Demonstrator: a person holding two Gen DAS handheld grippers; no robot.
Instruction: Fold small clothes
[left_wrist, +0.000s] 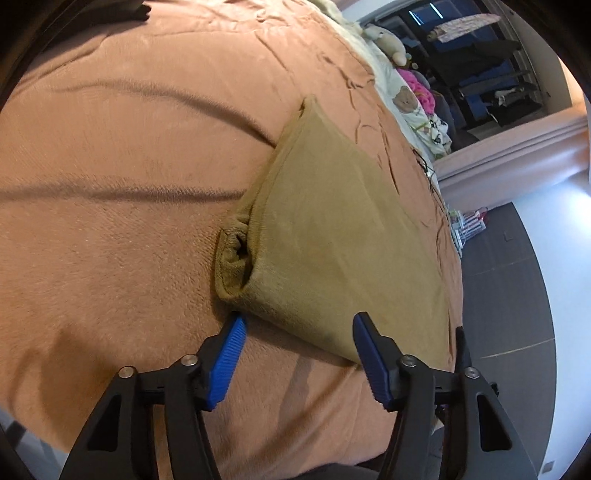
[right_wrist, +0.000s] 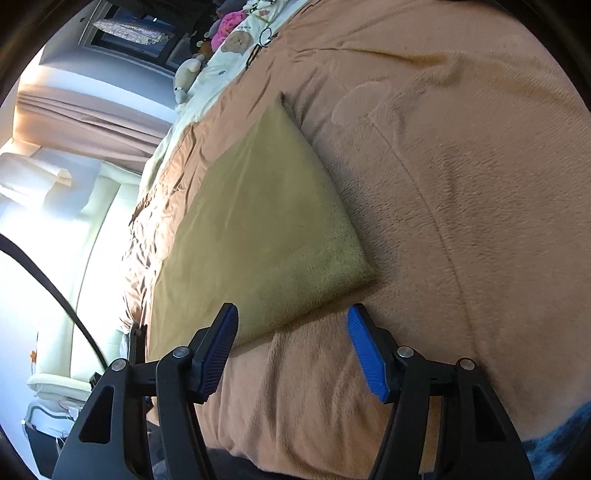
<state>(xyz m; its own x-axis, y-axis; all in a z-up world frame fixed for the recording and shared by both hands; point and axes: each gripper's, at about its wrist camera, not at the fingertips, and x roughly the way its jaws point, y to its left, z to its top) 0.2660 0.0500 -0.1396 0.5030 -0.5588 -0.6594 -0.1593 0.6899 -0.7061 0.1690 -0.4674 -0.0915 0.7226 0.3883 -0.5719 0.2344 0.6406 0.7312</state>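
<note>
Orange-brown blanket (left_wrist: 129, 184) over bed; bear-print sheet (right_wrist: 236, 40), plush toy (left_wrist: 388, 40) beyond

Beyond the olive garment (left_wrist: 332, 229), the plush toy (left_wrist: 386, 40) and shelf clutter (left_wrist: 491, 74) are too small to identify.

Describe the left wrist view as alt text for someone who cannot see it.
An olive-tan folded garment lies on a peach fleece blanket covering a bed. The left gripper, blue fingers apart, straddles its near edge. A stuffed toy sits far back.
</note>
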